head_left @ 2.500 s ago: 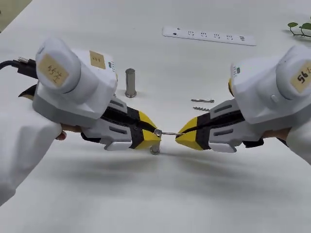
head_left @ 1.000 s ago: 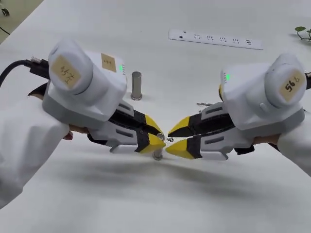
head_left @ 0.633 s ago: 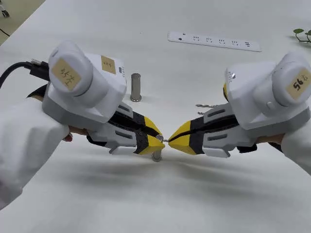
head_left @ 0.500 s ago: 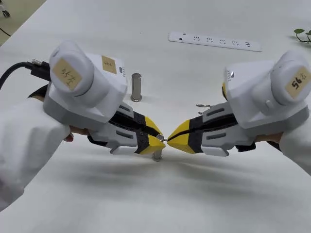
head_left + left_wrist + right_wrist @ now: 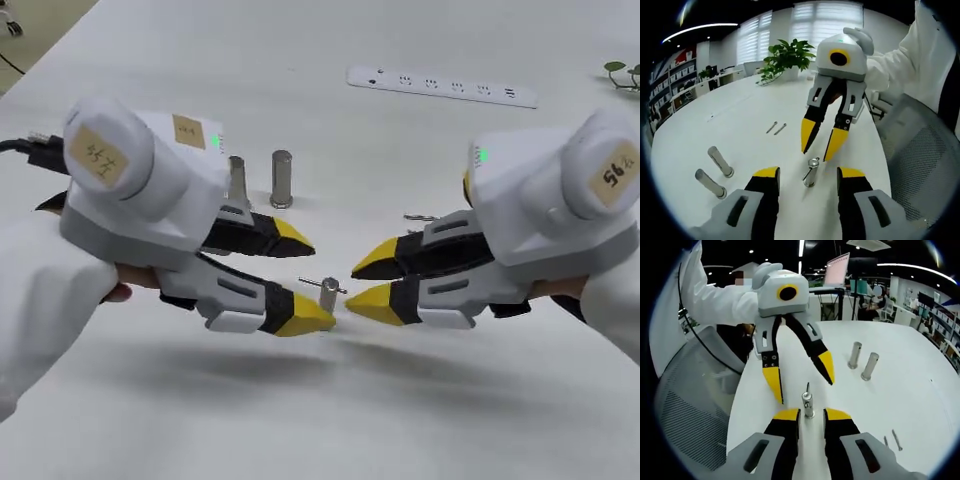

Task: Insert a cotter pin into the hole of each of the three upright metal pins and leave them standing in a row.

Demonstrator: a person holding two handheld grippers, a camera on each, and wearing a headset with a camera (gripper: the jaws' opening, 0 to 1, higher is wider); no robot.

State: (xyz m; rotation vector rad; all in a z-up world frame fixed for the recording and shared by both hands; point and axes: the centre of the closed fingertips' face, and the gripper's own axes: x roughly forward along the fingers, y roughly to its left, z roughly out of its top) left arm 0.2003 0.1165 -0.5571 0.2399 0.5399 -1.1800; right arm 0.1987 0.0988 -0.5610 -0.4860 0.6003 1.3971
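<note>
A short metal pin [image 5: 328, 296] stands upright on the white table between both grippers, with a cotter pin [image 5: 320, 285] through its top. My left gripper [image 5: 300, 279] is open, its jaws wide either side of the pin [image 5: 810, 176] and not touching it. My right gripper [image 5: 352, 283] faces it from the right, also open, tips just short of the pin [image 5: 808, 404]. Two more metal pins [image 5: 237, 180] [image 5: 281, 178] stand side by side farther back. Two loose cotter pins [image 5: 420, 217] lie beside the right gripper.
A white power strip [image 5: 440, 85] lies at the table's far side, with a plant [image 5: 625, 70] at the far right edge. A mesh chair [image 5: 690, 405] stands off the table's edge.
Both grippers were shut, the left on the metal pin and the right on the cotter pin. Both have opened and let go. The pin now stands alone with the cotter pin in it.
</note>
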